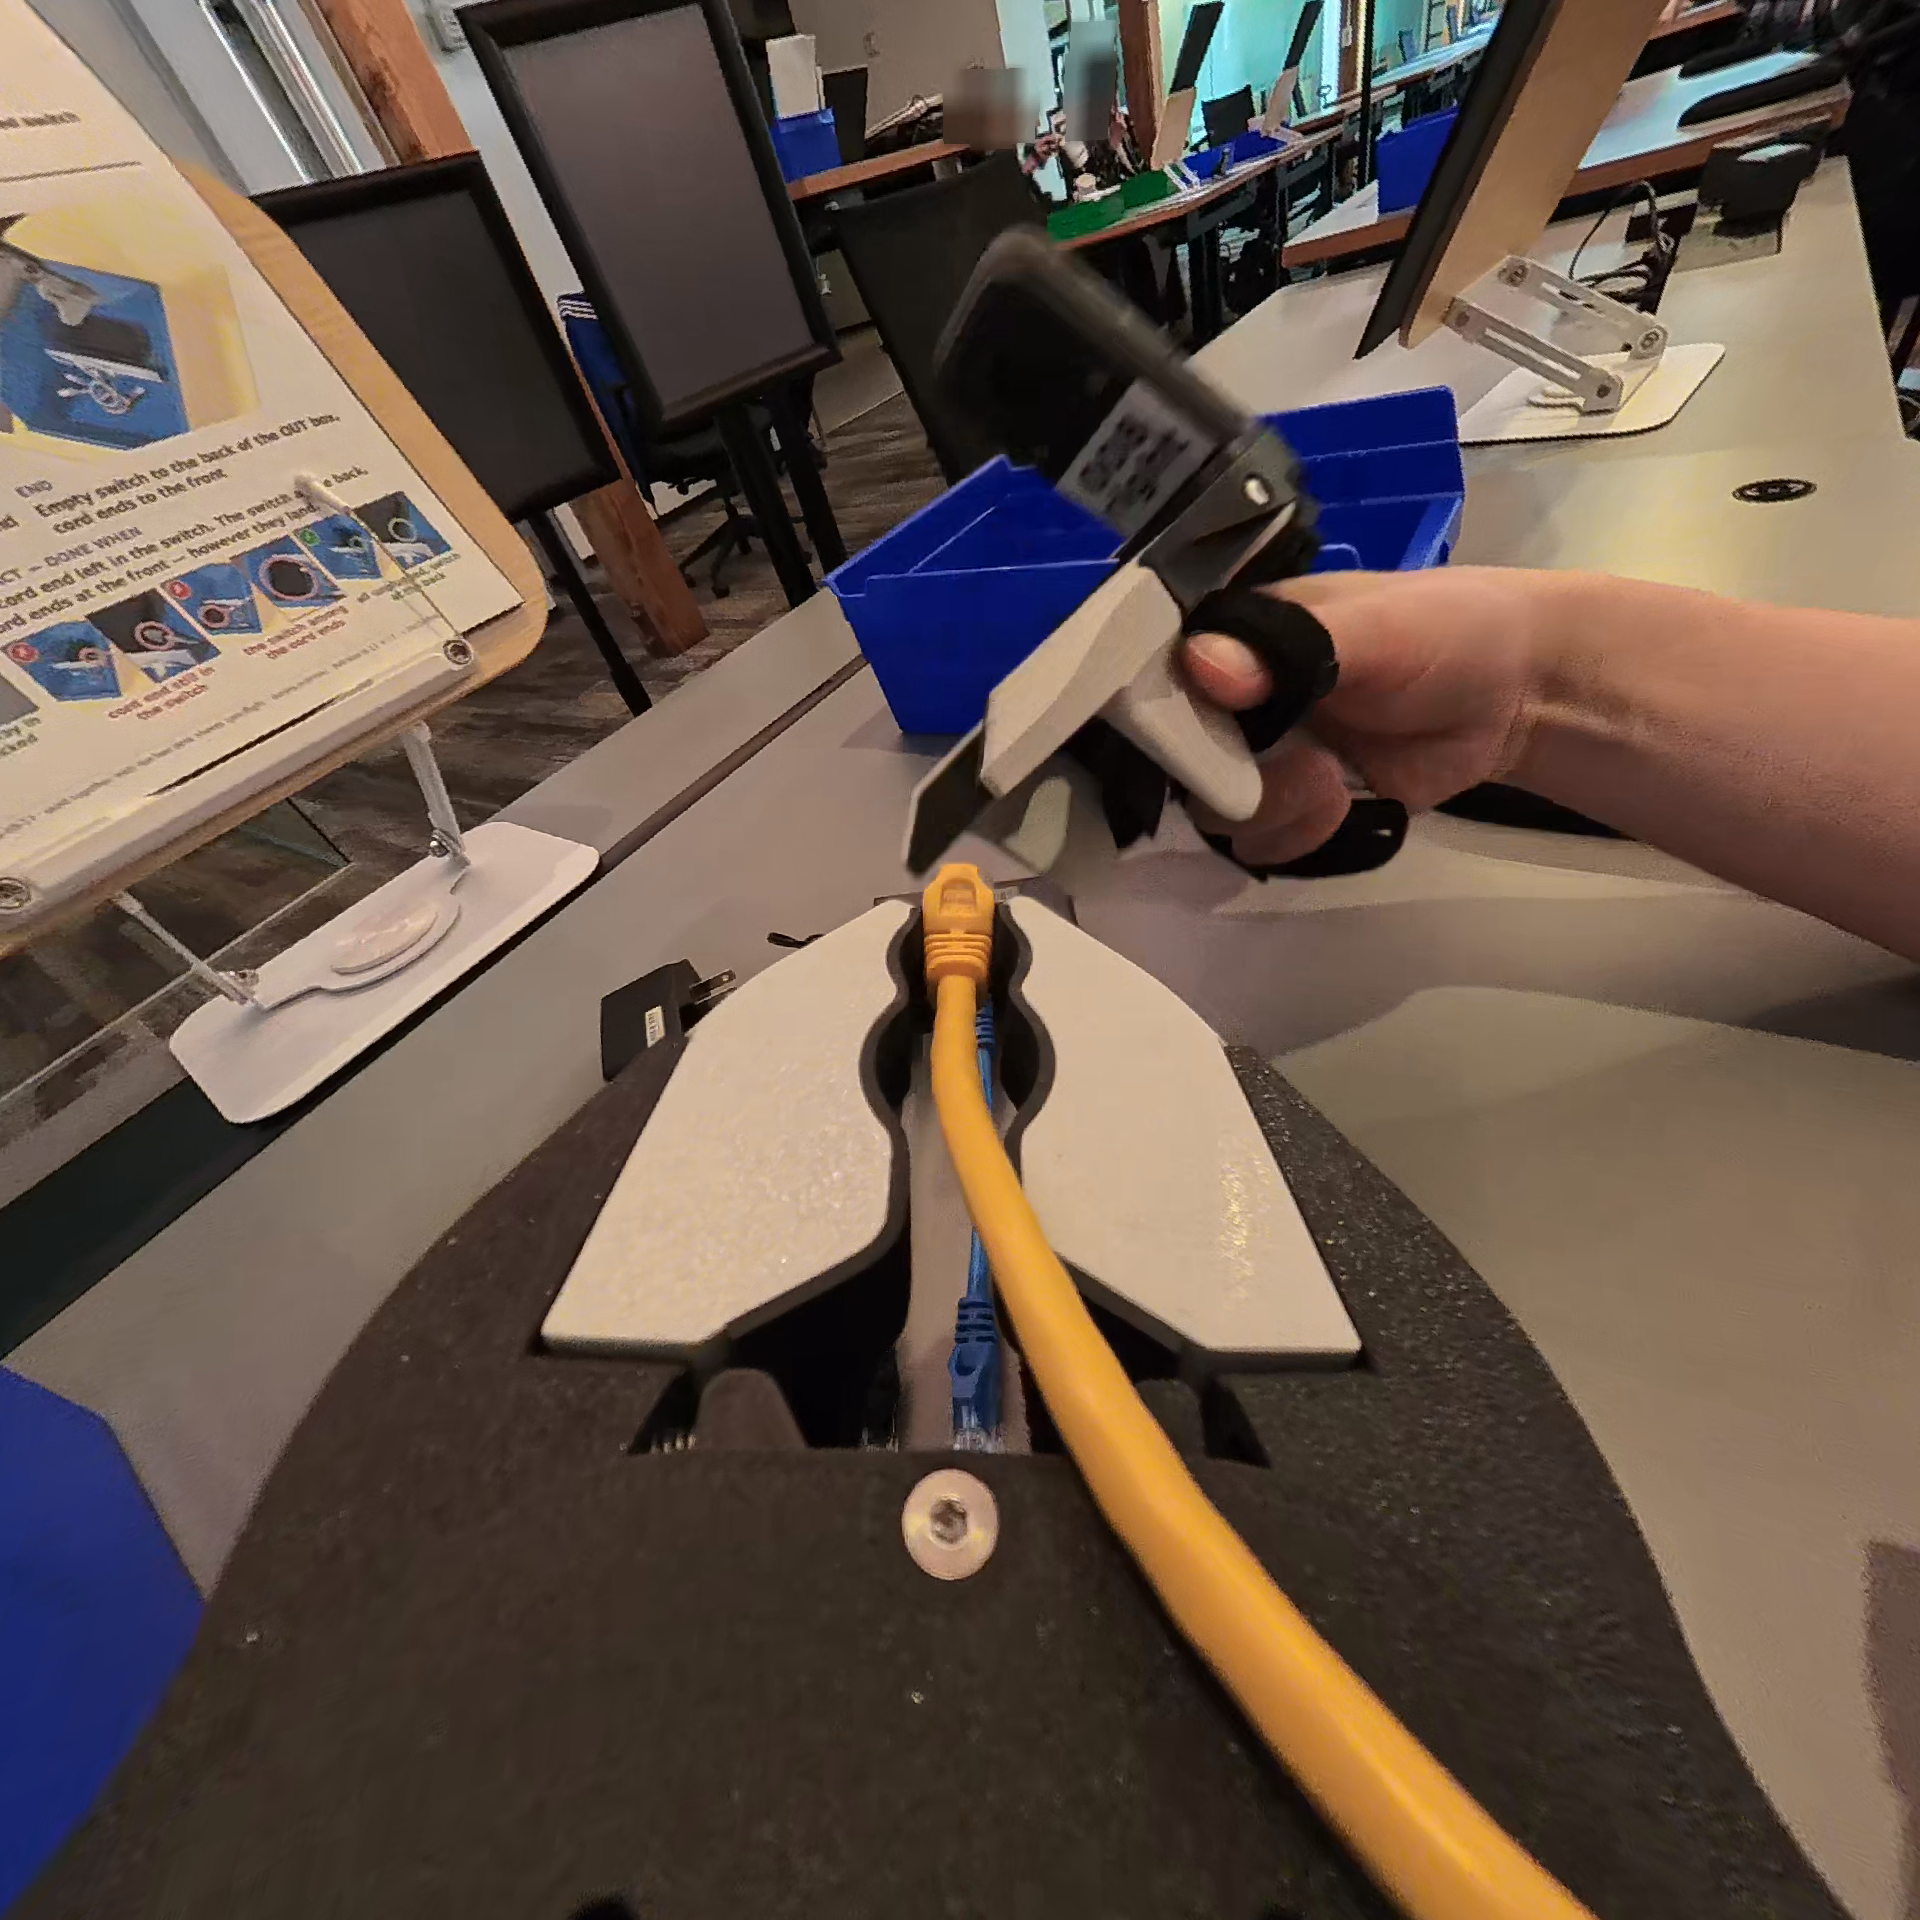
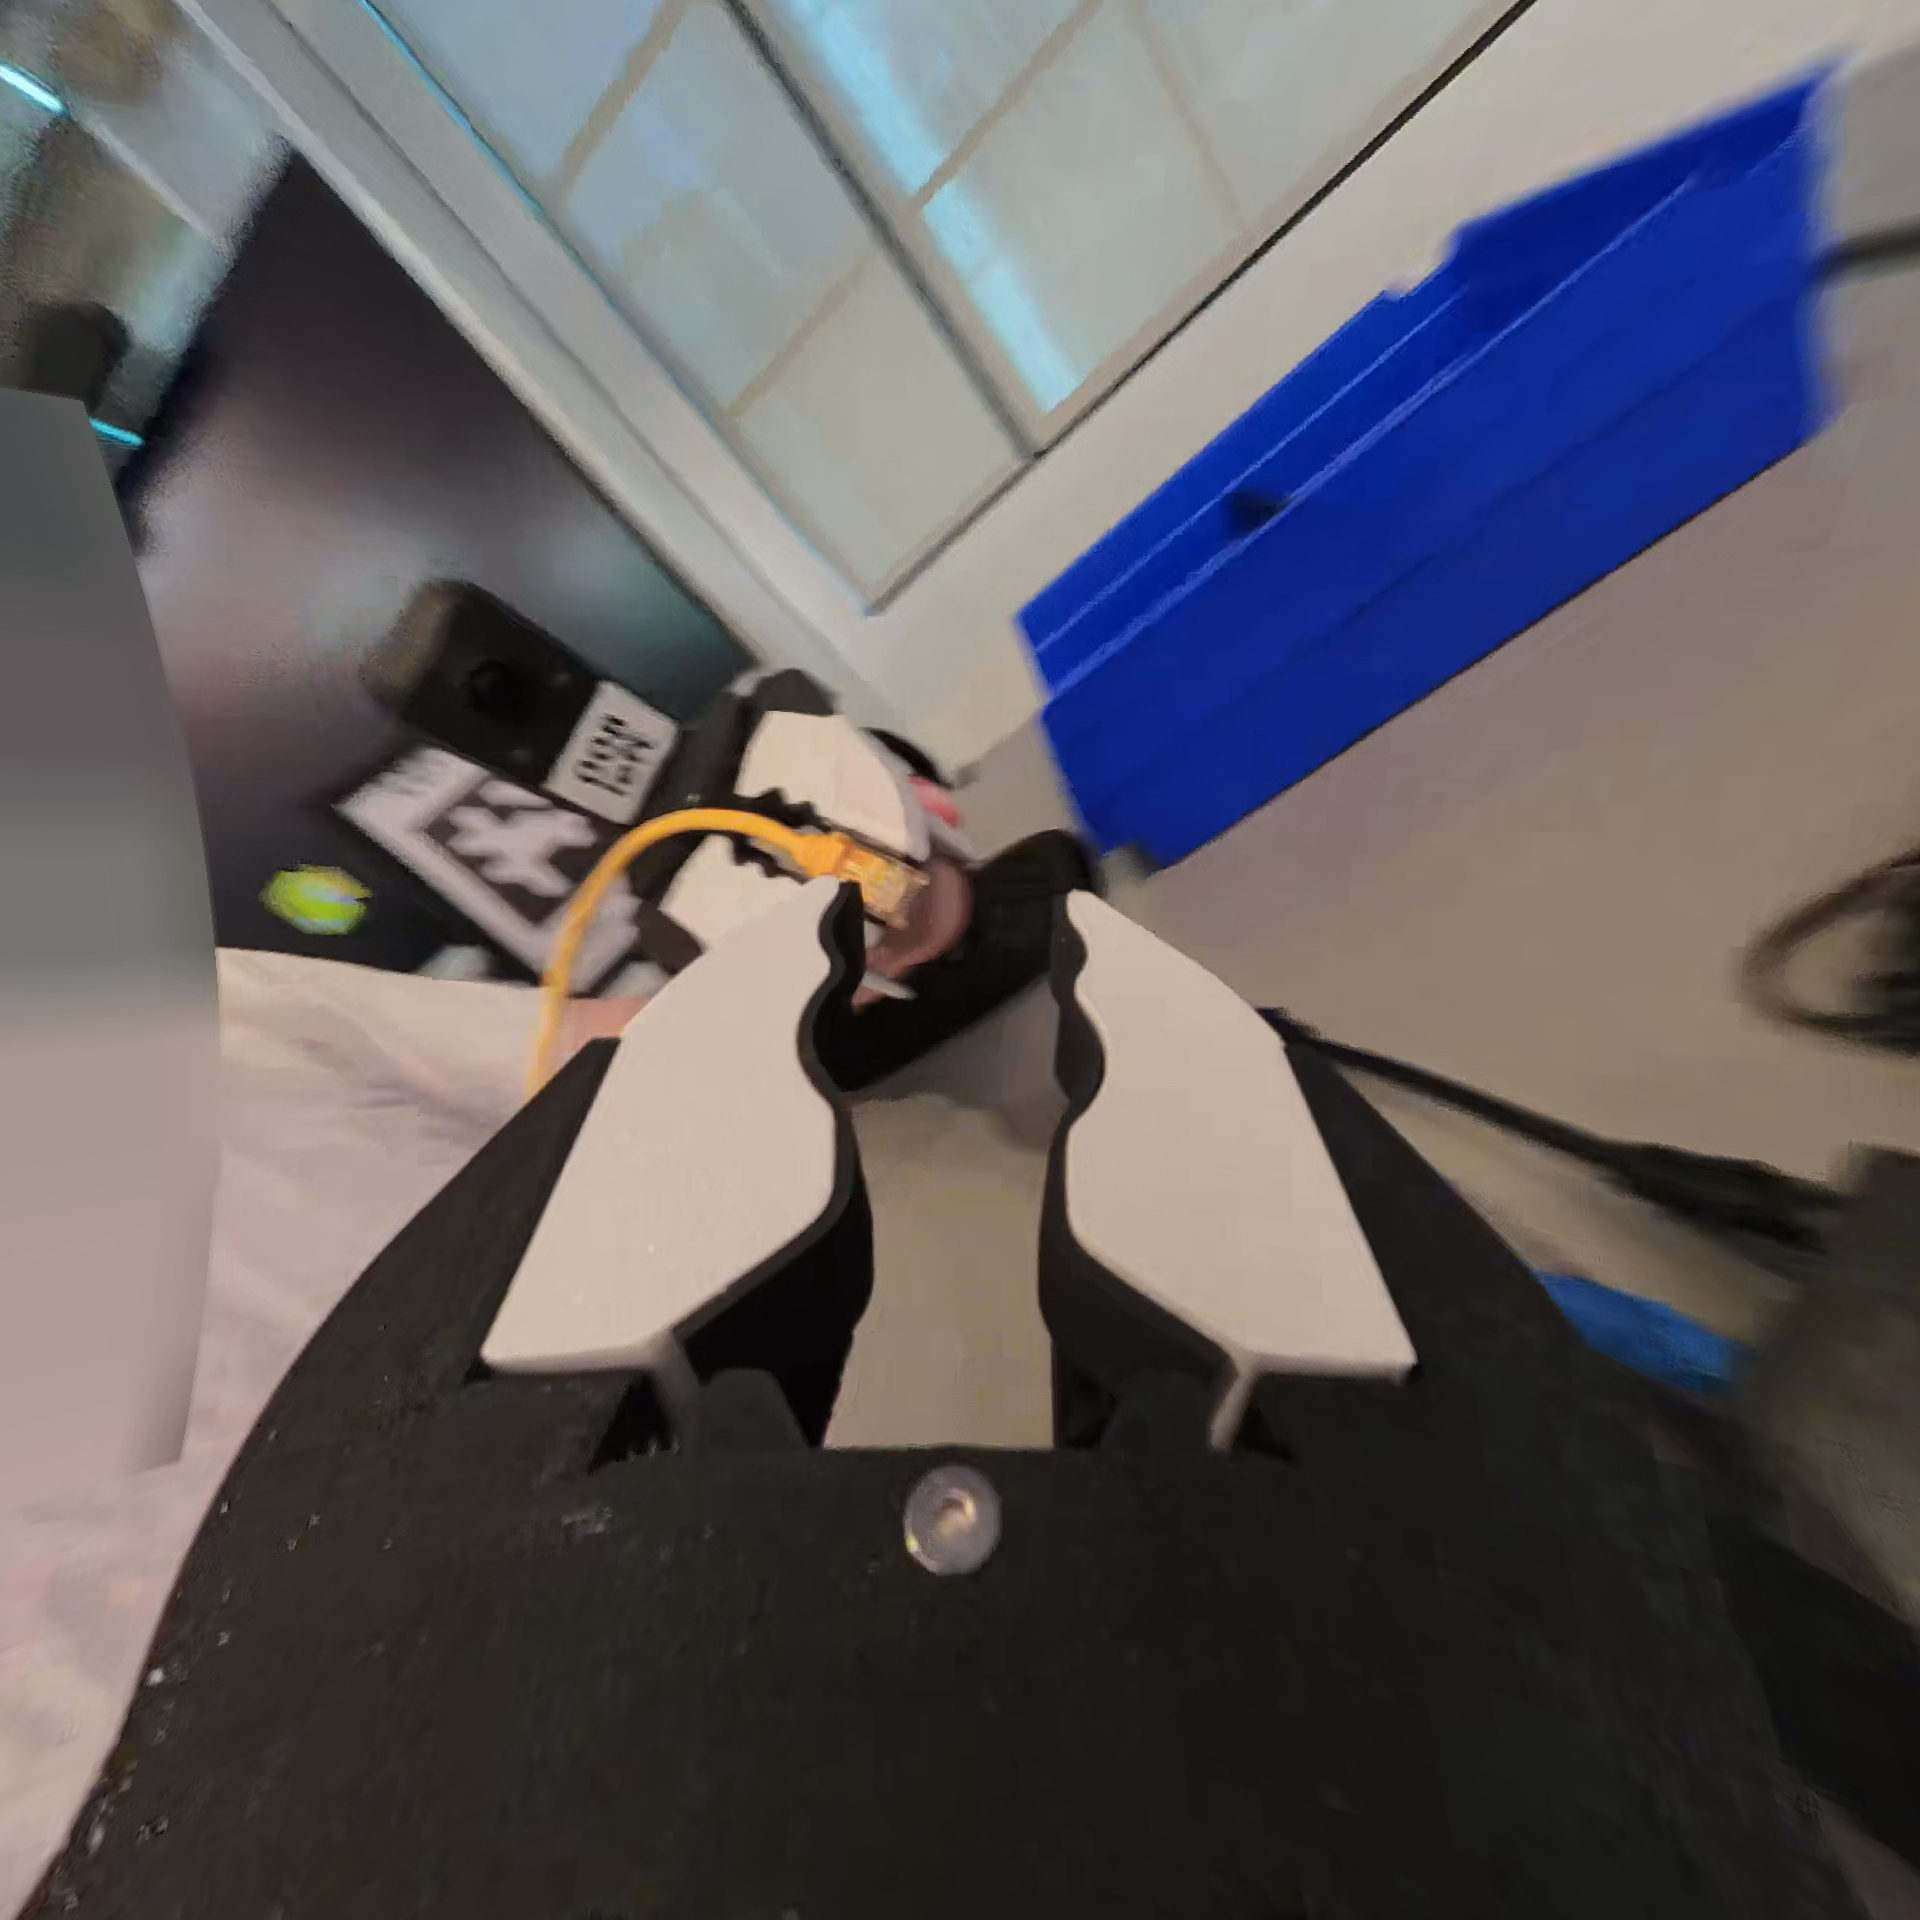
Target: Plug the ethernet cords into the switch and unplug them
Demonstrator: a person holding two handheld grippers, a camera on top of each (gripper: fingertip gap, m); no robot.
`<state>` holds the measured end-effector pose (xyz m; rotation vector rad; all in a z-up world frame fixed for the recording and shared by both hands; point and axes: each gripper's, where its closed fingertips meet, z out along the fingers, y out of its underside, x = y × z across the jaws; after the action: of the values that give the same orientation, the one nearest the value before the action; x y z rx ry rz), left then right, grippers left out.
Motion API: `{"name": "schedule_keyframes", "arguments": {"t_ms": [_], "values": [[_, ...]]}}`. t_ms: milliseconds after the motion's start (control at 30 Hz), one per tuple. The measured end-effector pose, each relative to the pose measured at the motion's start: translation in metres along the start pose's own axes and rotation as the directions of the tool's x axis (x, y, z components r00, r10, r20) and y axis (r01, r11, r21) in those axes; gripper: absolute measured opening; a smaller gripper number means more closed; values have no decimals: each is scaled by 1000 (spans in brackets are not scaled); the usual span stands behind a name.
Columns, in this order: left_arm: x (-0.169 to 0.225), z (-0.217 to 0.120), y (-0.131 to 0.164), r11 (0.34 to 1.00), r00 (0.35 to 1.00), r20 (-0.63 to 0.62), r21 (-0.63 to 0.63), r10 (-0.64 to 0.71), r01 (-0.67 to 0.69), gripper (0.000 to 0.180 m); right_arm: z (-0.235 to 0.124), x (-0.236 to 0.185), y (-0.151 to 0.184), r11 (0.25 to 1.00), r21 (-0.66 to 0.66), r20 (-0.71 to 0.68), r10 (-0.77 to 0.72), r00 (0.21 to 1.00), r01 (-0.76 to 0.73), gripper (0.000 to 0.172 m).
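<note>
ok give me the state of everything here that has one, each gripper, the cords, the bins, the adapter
left gripper: shut on the yellow cord's plug
yellow cord: plug end gripped and pointing forward, unplugged, cable trailing back over the gripper
blue cord: loose on the table below the left gripper, unplugged
right gripper: open, holding nothing, tilted down in mid-air
blue bin: upright on the table
power adapter: lying on the table, prongs bare

Yellow cord, yellow plug boot. Blue cord under the yellow cord. Blue bin beyond it. Gripper fingers pale grey, black pads. Grey table beneath.
</note>
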<state>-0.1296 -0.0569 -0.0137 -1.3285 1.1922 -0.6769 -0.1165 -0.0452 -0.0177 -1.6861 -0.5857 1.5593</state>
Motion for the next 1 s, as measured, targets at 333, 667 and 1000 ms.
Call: {"name": "schedule_keyframes", "arguments": {"t_ms": [333, 667, 1000], "values": [[-3, -2, 10, 996, 996, 0, -21, -88, 88, 12, -83, 36, -3, 778, -256, -643, -580, 499, 574, 62], [5, -4, 4, 994, 992, -50, 6, -112, 112, 12, -91, 61, 47, 772, -418, -760, -586, 281, 479, 54], [12, -7, 1, 991, 989, -82, 24, -127, 129, 12, -112, 90, 60, 831, -476, -809, -542, 226, 288, 78]]}}
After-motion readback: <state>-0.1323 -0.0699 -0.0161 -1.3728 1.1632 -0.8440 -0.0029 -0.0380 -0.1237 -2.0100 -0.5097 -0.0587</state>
